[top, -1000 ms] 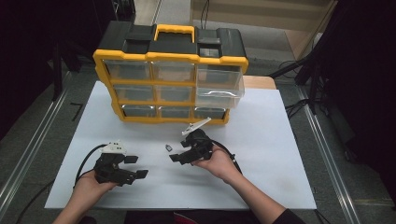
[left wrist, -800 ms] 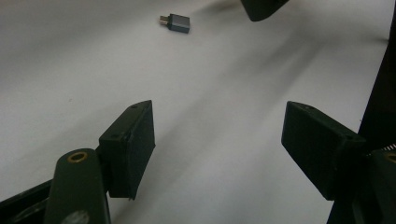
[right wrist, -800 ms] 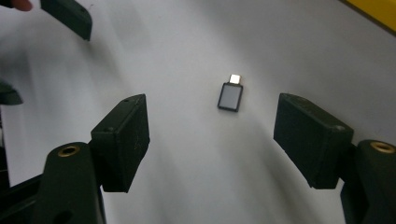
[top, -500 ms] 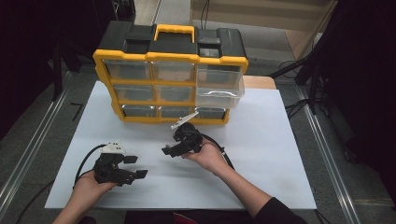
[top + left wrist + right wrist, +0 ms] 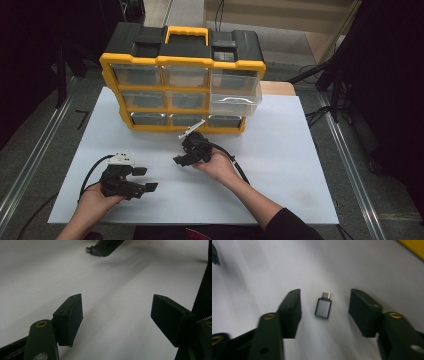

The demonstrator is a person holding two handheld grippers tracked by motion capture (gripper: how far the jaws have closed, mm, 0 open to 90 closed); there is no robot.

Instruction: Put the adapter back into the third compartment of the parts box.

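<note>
Two claws are working over the white tabletop (image 5: 280,165). The right claw (image 5: 324,312) is hanging with its jaws spread wide on either side of a small grey USB adapter (image 5: 323,307), which is lying flat on the tabletop between them, touching neither, its metal plug pointing away from the camera. In the high view the right claw (image 5: 181,156) is sitting near the middle of the tabletop, just in front of the yellow-and-black drawer organizer (image 5: 182,80), and the adapter itself is too small to make out there. The left claw (image 5: 145,179) is resting near the front left corner, jaws likewise apart and holding nothing.

By my reading, the pick-up of the adapter is the step in hand: the jaws are bracketing it but not yet closing. The next move is calling for a squeeze across the adapter's narrow sides, low enough to catch so thin a body.

One clear drawer (image 5: 235,97), at the organizer's upper right, is standing pulled out; what is lying inside it, or in the shut drawers, cannot be told.
</note>
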